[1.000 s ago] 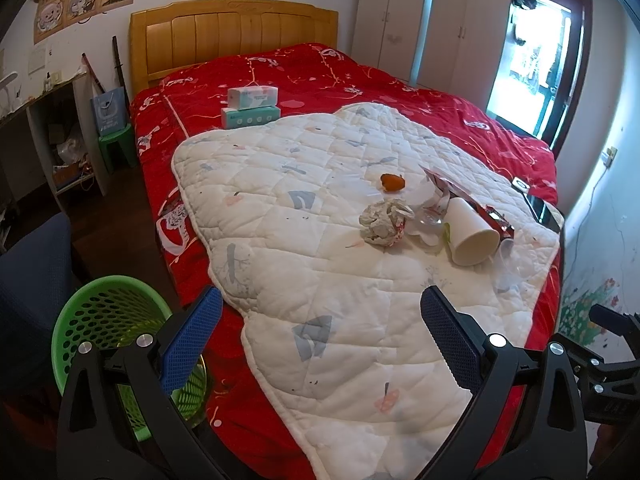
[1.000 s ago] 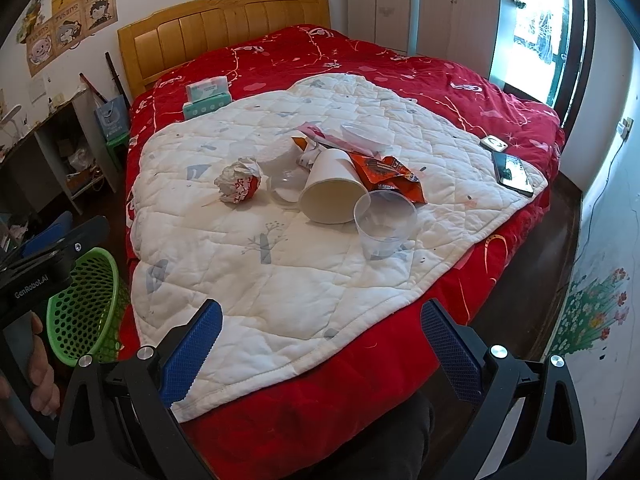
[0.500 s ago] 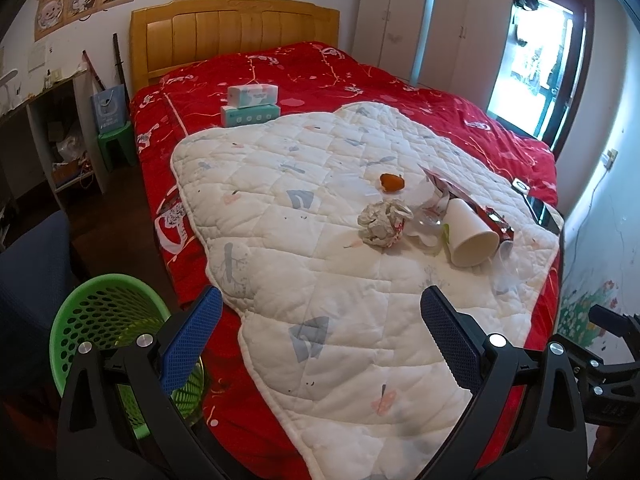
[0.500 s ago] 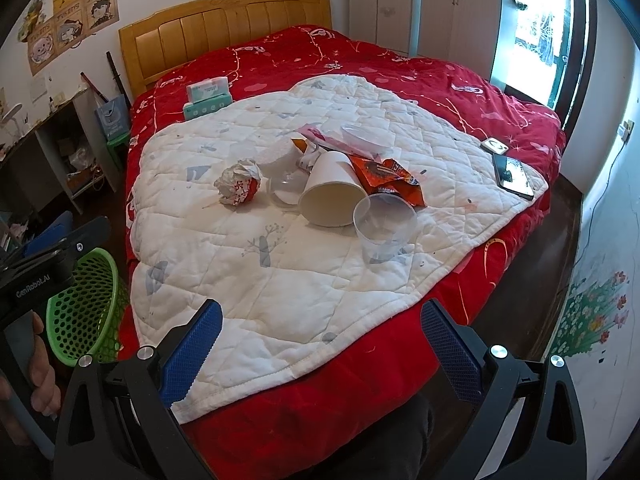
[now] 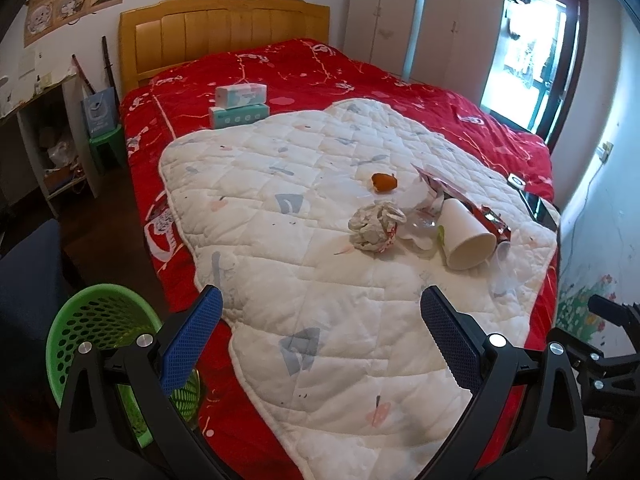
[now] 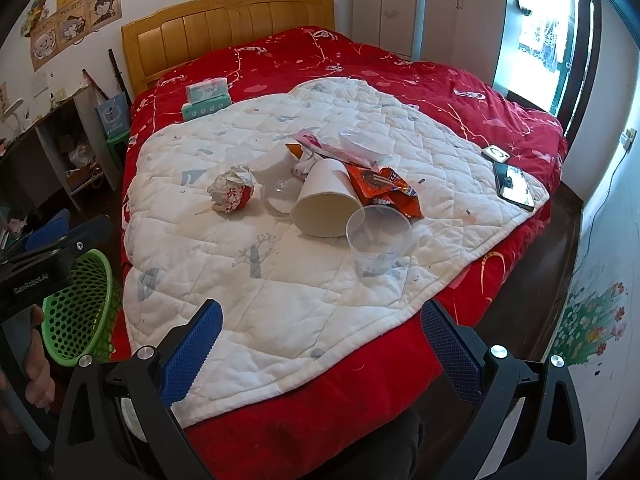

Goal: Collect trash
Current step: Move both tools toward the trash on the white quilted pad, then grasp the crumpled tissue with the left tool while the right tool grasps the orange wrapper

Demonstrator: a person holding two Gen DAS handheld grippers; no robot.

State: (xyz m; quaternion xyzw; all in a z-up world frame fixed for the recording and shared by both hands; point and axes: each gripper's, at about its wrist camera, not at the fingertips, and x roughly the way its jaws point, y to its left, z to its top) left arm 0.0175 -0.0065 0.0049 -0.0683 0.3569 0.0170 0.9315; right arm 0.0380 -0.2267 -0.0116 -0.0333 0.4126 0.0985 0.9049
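Note:
Trash lies in a pile on a white quilt point(image 5: 288, 184) over a red bed. I see a crumpled paper ball point(image 5: 374, 227) point(image 6: 231, 193), a white paper cup on its side point(image 5: 466, 236) point(image 6: 326, 206), a clear plastic cup point(image 6: 378, 242), an orange snack wrapper point(image 6: 384, 190), a pink wrapper point(image 6: 320, 146) and an orange scrap point(image 5: 384, 181). A green mesh basket point(image 5: 100, 320) point(image 6: 76, 304) stands on the floor left of the bed. My left gripper point(image 5: 320, 332) and right gripper point(image 6: 320, 340) are both open and empty, short of the pile.
Two tissue boxes point(image 5: 239, 106) sit near the wooden headboard. A phone point(image 6: 514, 184) and a small device point(image 6: 495, 154) lie at the quilt's right edge. A shelf unit point(image 5: 44, 148) and green stool point(image 5: 106, 146) stand left of the bed; wardrobes point(image 5: 420, 20) at the back.
Both grippers stay open and empty. The views have shifted only slightly, drifting a little closer to the bed.

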